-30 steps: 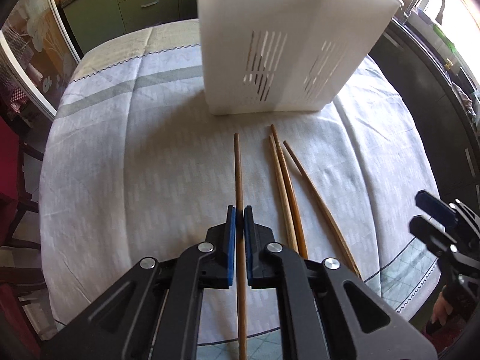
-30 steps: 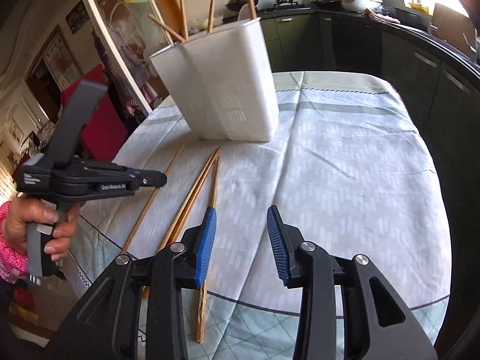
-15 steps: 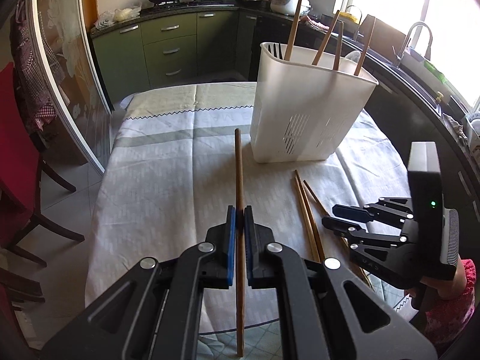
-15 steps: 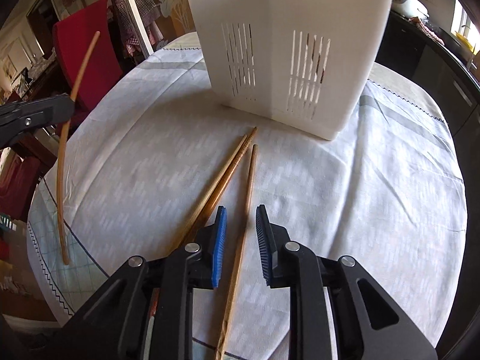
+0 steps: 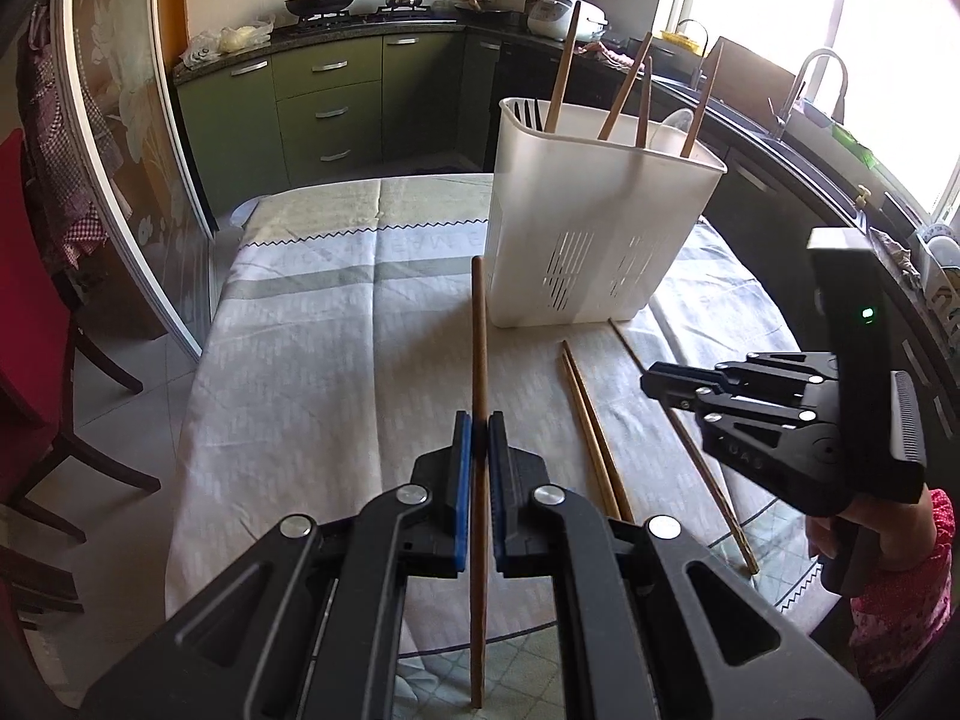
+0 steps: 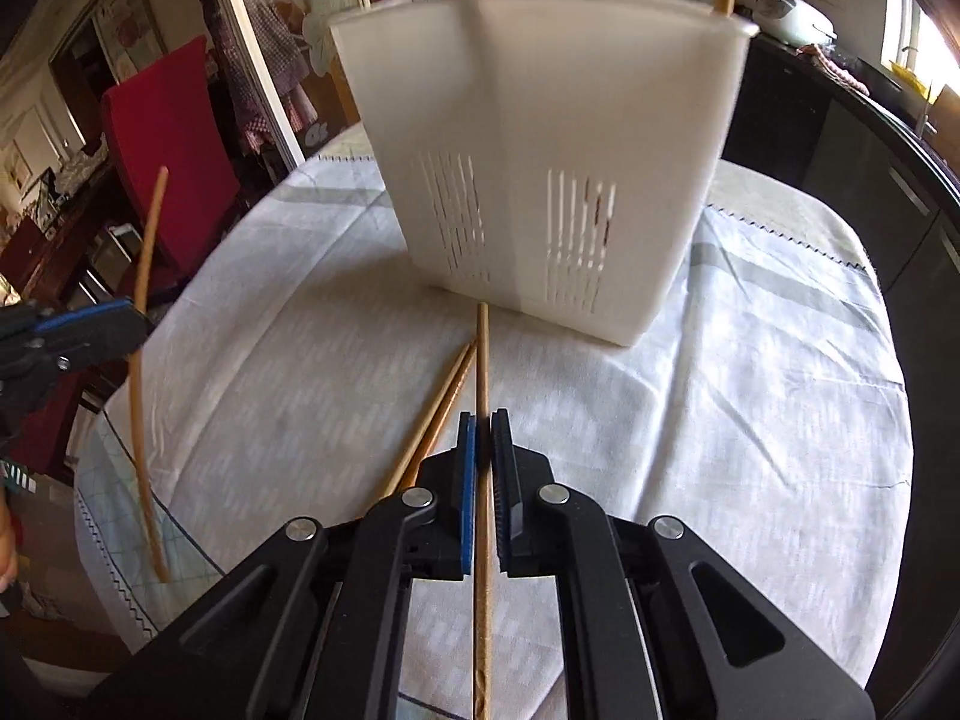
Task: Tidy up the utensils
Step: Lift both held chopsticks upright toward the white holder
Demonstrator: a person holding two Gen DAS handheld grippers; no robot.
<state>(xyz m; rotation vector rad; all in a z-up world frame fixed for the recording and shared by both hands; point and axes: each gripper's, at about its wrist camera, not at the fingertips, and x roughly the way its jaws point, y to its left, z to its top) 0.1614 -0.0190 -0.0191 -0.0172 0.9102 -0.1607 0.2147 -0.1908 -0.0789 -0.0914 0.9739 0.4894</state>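
Mostly the same scene from both wrist cams, different coverage. Table (image 5: pixel 312 360) with a pale patterned cloth fills both views. Left cam alone shows the kitchen behind: green cabinets (image 5: pixel 324 102), sink tap (image 5: pixel 822 78) by the window. Right cam alone shows the red chair (image 6: pixel 174 144) past the table edge.

White slotted utensil holder (image 5: pixel 600 228) stands upright on the cloth. Left cam looks slightly down on its rim and shows four chopsticks standing inside, plus something dark at the left end that I can't identify. Right cam sits low and close, so only the holder's slotted wall and the stick tops crossing the frame edge show.

Right gripper (image 6: pixel 483 468): blue pads closed on a light chopstick (image 6: pixel 482 396). The stick runs straight forward between the fingers, tip just short of the holder's base. Left cam sees this gripper from the side (image 5: pixel 654 378), low over the cloth, fingertips pointing at the sticks.

Left gripper (image 5: pixel 479 450): pads clamped on a darker chopstick (image 5: pixel 477 336), held above the table, tip near the holder's left bottom corner in view. Right cam shows that stick tilted near upright at far left, well apart from the holder.

Two loose chopsticks (image 5: pixel 585 414) lie side by side, touching, on the cloth between the grippers.
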